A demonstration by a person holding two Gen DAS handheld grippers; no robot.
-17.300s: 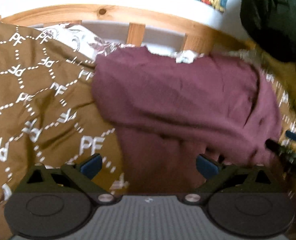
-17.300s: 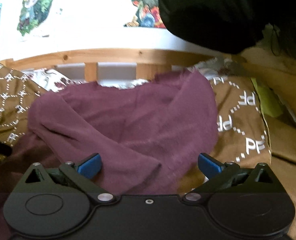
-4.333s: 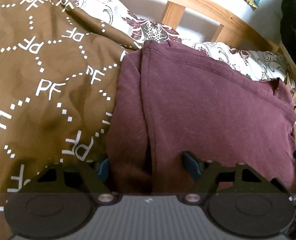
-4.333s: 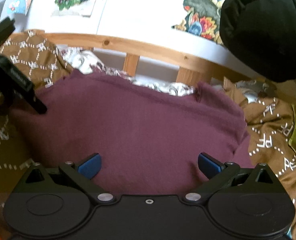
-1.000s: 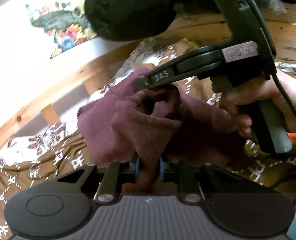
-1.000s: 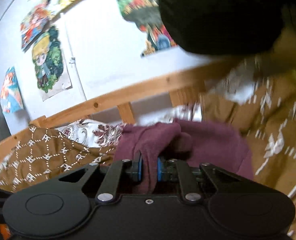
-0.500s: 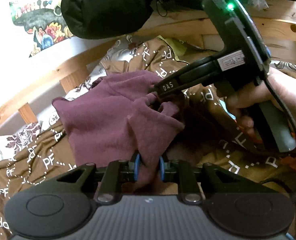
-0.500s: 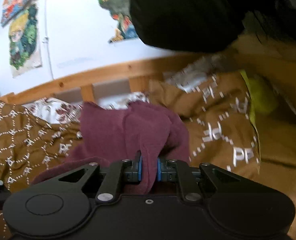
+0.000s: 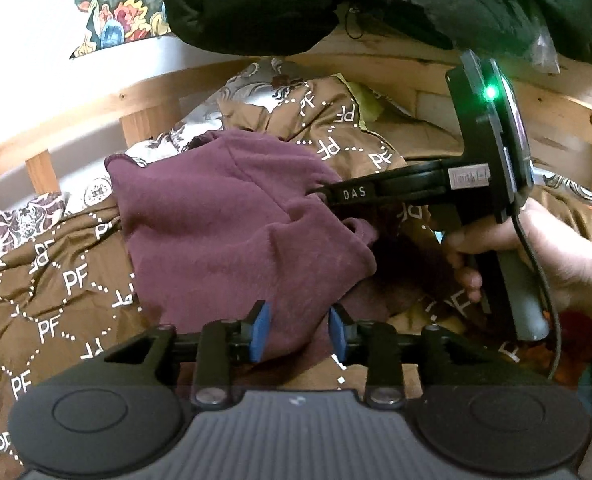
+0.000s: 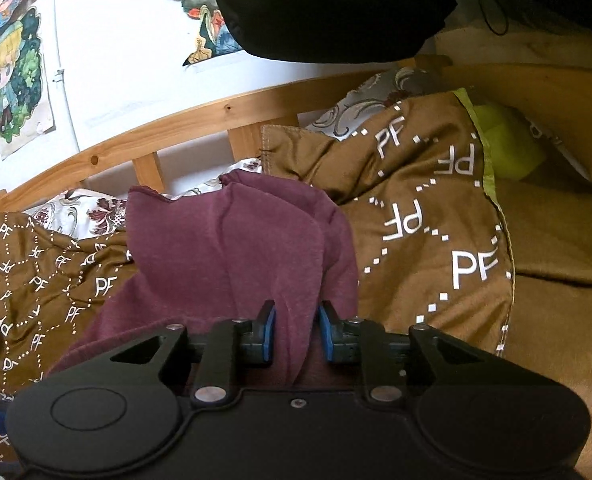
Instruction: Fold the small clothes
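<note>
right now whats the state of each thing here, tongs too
maroon garment: folded over in a bunched heap on the bedspread, not flat
left tongs: have just been opening, cloth between the pads, no longer pinched
right tongs: have just been opening, cloth between the pads, gaps showing
brown bedspread: rumpled, corner turned back

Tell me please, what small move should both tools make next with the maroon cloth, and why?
Probably draw both tools back and off the maroon garment. The left tool and right tool have just been opening, and the cloth lies loose between their blue pads, no longer pinched. The garment rests bunched and doubled on the brown bedspread, so this fold looks laid down.
</note>
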